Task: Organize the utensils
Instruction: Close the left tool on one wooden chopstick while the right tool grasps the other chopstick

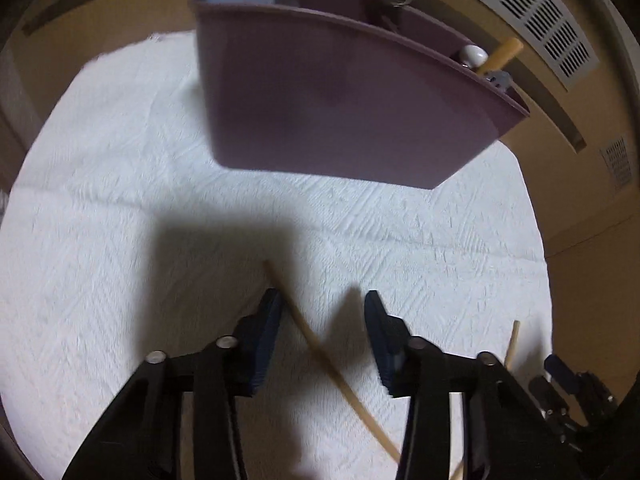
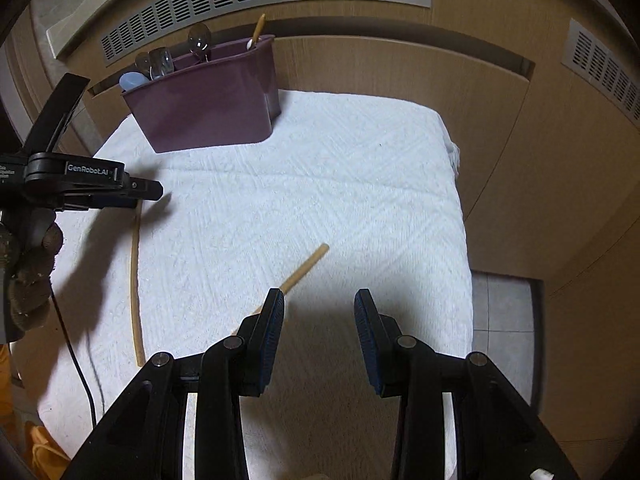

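Chopsticks lie loose on the white towel (image 2: 320, 168): one chopstick (image 1: 320, 350) between the left gripper (image 1: 322, 300)'s part-open jaws, unheld; another (image 2: 306, 266) pokes past the right gripper (image 2: 320, 300)'s left finger, nothing pinched. Closing off-centre could roll either away from the purple caddy (image 2: 208, 108), upper left.

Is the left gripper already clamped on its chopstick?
No: the left gripper has its jaws apart, with the chopstick lying loose between them on the white towel.

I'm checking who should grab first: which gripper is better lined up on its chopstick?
Probably the left gripper: one chopstick already crosses the gap between its open jaws on the white towel. The right gripper has the other chopstick passing outside its left finger, so it must shift first.
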`<control>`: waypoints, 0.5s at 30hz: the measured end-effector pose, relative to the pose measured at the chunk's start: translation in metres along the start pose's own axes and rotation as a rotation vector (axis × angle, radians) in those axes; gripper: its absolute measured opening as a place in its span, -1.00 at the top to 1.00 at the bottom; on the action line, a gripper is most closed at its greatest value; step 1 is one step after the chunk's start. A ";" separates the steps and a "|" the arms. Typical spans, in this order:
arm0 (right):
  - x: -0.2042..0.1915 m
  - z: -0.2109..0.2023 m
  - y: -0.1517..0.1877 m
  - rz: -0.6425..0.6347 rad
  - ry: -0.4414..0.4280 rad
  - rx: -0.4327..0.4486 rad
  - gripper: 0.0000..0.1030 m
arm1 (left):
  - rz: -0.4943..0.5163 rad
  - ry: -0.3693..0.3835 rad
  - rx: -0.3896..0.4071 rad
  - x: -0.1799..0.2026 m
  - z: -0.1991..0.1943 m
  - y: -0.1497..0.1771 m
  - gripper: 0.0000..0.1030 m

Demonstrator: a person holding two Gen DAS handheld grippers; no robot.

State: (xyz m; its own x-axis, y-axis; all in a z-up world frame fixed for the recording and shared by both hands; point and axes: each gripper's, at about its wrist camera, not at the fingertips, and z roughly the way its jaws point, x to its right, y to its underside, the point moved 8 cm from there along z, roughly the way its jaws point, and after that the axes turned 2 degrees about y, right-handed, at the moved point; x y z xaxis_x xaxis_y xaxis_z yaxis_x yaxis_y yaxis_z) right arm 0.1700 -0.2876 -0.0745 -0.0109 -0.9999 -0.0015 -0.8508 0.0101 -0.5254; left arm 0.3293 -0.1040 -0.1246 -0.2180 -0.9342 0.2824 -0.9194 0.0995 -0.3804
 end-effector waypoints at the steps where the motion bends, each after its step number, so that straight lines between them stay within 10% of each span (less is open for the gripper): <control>1: 0.001 0.001 0.002 0.004 0.000 -0.005 0.33 | 0.047 -0.031 0.022 0.003 0.002 0.000 0.39; 7: -0.005 0.015 0.007 0.037 -0.011 -0.040 0.33 | 0.215 -0.152 0.111 0.027 0.013 -0.003 0.48; 15: -0.022 0.038 -0.008 0.126 -0.002 -0.053 0.32 | 0.277 -0.062 0.175 0.030 -0.011 0.017 0.86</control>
State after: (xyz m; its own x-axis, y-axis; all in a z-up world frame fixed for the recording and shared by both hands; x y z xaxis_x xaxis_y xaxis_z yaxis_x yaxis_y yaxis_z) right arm 0.1972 -0.2658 -0.1023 -0.1187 -0.9907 -0.0663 -0.8693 0.1359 -0.4752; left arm 0.3032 -0.1270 -0.1131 -0.4265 -0.8994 0.0955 -0.7569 0.2971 -0.5822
